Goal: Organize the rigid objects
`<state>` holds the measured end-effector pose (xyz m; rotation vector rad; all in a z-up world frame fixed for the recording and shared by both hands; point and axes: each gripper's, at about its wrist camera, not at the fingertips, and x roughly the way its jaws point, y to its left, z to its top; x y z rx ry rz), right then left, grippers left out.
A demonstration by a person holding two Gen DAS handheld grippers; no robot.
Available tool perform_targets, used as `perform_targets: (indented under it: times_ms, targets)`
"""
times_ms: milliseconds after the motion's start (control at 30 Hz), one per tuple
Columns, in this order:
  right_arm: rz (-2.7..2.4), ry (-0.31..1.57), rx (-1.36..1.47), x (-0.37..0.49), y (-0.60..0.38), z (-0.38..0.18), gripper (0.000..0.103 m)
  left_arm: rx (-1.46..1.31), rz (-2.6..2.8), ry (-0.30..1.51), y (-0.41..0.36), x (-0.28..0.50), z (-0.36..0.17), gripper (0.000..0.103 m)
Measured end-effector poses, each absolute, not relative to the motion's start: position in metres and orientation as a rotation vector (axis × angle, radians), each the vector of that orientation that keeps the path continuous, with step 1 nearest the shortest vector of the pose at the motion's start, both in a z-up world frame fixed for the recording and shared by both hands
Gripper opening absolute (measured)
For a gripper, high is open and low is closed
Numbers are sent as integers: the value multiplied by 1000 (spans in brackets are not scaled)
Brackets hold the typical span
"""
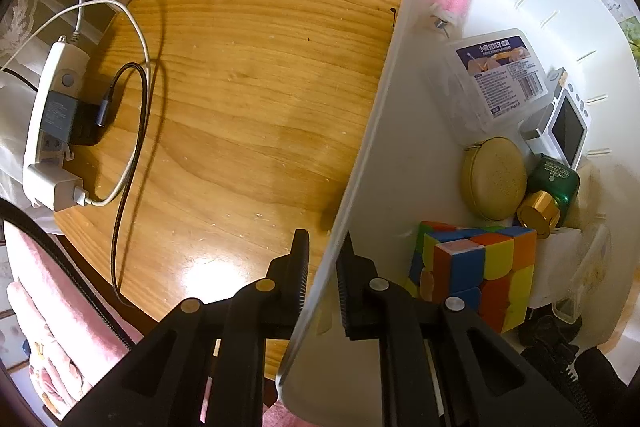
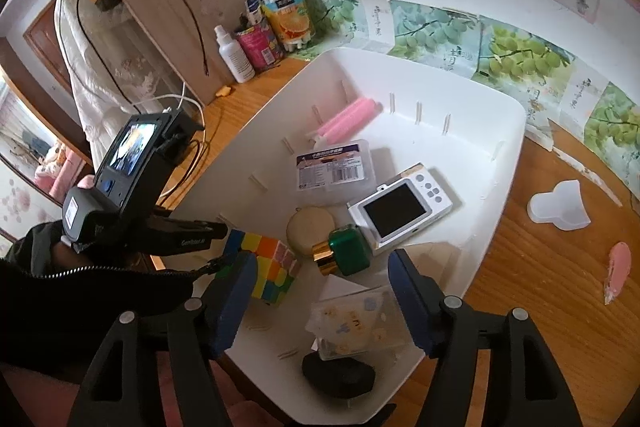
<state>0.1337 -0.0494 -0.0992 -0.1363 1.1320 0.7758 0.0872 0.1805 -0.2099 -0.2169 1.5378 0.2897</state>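
A white plastic bin (image 2: 460, 115) stands on the wooden table (image 1: 248, 87). My left gripper (image 1: 325, 259) points down and is shut on the bin's near wall (image 1: 384, 107), one finger outside and one inside. In the bin lie a Rubik's cube (image 2: 268, 267), a green bottle with a gold cap (image 2: 348, 253), a round tan tin (image 2: 310, 227), a white camera (image 2: 400, 207), a clear labelled box (image 2: 336, 171), a pink roller (image 2: 348, 123), a black lump (image 2: 340, 375) and a small clear case (image 2: 356, 323). My right gripper (image 2: 322, 287) hangs open above the small clear case, its pads apart from it.
On the table right of the bin lie a white heart-shaped cup (image 2: 560, 207) and a pink piece (image 2: 618, 275). Left of the bin are a power strip with chargers (image 1: 52, 131) and looping cables (image 1: 128, 147). Bottles and cans (image 2: 256, 47) stand at the back.
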Motion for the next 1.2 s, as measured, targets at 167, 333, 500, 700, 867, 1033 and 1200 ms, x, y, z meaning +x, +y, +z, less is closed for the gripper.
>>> perform_targets:
  times_ms: [167, 333, 500, 700, 867, 1033, 1200]
  targets:
    - [781, 1123, -54, 147, -69, -98, 75, -197, 305, 1544, 175, 90, -210, 16]
    - [743, 1105, 14, 164, -97, -98, 80, -185, 315, 1553, 170, 95, -211, 16]
    - [683, 1096, 91, 184, -131, -102, 82, -176, 333, 1565, 165, 100, -212, 17]
    - [536, 1107, 107, 210, -172, -116, 85, -166, 350, 1582, 160, 107, -214, 19]
    - [388, 1125, 102, 230, -203, -133, 85, -152, 365, 1594, 155, 114, -214, 19]
    - [222, 1136, 133, 251, -235, -152, 85, -149, 379, 1604, 150, 117, -214, 20]
    - [69, 1144, 154, 266, -263, -169, 85, -161, 395, 1615, 151, 117, -214, 21]
